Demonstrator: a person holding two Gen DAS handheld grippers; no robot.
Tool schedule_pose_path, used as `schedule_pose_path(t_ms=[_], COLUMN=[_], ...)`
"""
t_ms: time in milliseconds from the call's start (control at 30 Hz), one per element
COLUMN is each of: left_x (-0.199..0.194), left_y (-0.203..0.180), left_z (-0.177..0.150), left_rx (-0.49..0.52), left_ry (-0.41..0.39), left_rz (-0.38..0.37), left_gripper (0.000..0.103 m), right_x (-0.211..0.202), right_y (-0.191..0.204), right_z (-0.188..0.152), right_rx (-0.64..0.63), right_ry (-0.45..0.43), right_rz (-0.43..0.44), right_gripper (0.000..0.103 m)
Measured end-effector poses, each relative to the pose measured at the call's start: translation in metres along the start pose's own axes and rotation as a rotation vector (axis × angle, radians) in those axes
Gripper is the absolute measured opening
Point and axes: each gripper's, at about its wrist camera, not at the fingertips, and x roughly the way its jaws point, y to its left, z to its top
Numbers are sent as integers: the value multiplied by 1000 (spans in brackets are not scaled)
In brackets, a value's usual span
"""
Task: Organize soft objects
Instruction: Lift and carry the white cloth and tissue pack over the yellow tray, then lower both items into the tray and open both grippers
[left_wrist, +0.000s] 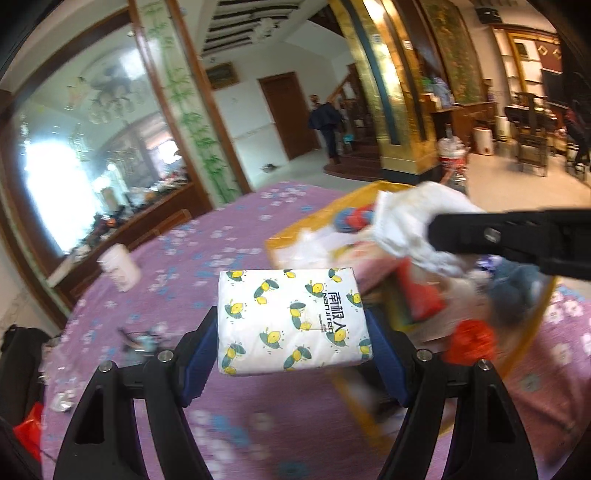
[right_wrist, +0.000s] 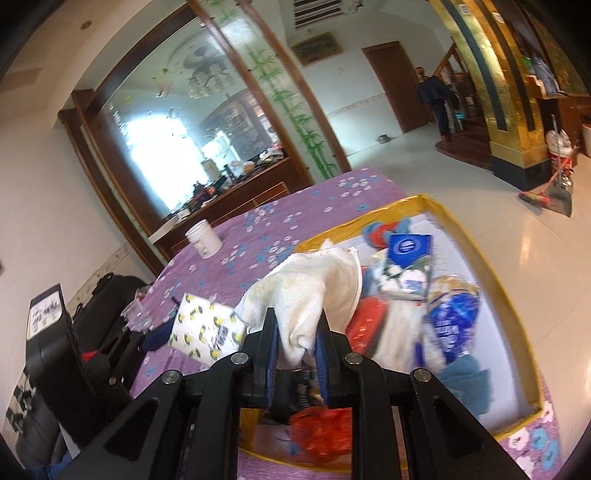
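Observation:
My left gripper (left_wrist: 293, 325) is shut on a white tissue pack (left_wrist: 291, 319) printed with lemons and holds it above the purple tablecloth, just left of the yellow-rimmed box (left_wrist: 295, 229). The pack also shows in the right wrist view (right_wrist: 205, 330). My right gripper (right_wrist: 297, 334) is shut on a white cloth (right_wrist: 310, 291) and holds it over the yellow-rimmed box (right_wrist: 480, 251). In the left wrist view the right gripper's black arm reaches in from the right, with the cloth (left_wrist: 406, 221) hanging over the box. The box holds several soft items: tissue packs, a red mesh ball (right_wrist: 321, 428), blue cloths.
A white cup (right_wrist: 204, 238) stands on the purple flowered tablecloth (left_wrist: 192, 266) at the far left. Black bags (right_wrist: 110, 302) sit left of the table. A wooden sideboard and mirror stand behind. A broom (right_wrist: 546, 192) rests on the tiled floor at the right.

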Motion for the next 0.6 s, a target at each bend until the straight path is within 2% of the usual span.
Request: schedule_pose_path(t_ms=[267, 600], left_x=[21, 51], left_y=[-35, -34], left_z=[11, 19], left_rx=[6, -53], left_ry=[52, 127], left_rz=[-131, -209], left_gripper=[75, 75], right_x=[-5, 22], right_y=[-33, -45], right_z=[7, 6], right_rx=[55, 72], right_ry=[-5, 70], right_rz=[-75, -144], right_gripper=[19, 19])
